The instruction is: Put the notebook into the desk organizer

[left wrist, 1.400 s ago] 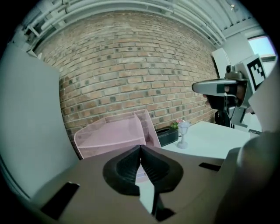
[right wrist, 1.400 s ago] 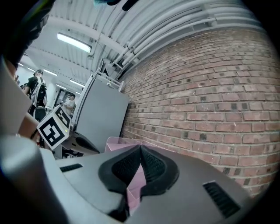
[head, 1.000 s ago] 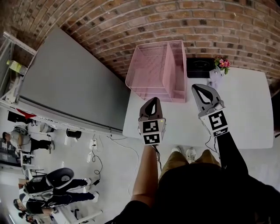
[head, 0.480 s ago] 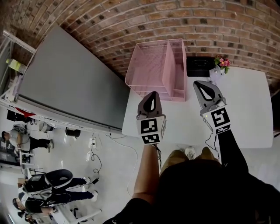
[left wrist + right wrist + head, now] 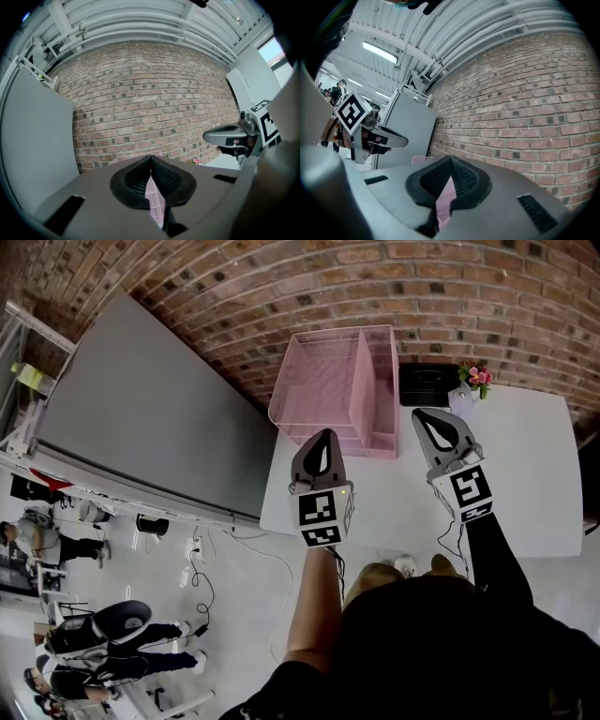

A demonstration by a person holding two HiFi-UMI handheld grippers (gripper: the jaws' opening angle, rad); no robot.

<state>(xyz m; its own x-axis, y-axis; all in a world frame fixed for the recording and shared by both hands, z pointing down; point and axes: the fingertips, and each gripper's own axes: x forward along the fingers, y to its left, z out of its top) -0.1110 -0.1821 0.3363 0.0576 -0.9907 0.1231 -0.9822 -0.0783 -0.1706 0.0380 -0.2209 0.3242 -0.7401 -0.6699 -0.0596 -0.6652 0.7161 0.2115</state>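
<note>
- Table [image 5: 525, 484] held the whole setup; no notebook lay on its bare white top.
- Organizer [image 5: 319, 381] stood at the table's far edge by the brick wall. I couldn't pick out a notebook in it, so whether the task was done couldn't be judged.
- Black item [image 5: 429, 383] sat just right of the organizer; too unclear to call it the notebook.
- Left gripper [image 5: 323, 435] and right gripper [image 5: 427, 420] hovered near the organizer, jaws together, nothing between them.

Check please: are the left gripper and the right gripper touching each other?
Apart. The head view shows the left gripper and the right gripper with bare white table plainly between them.
</note>
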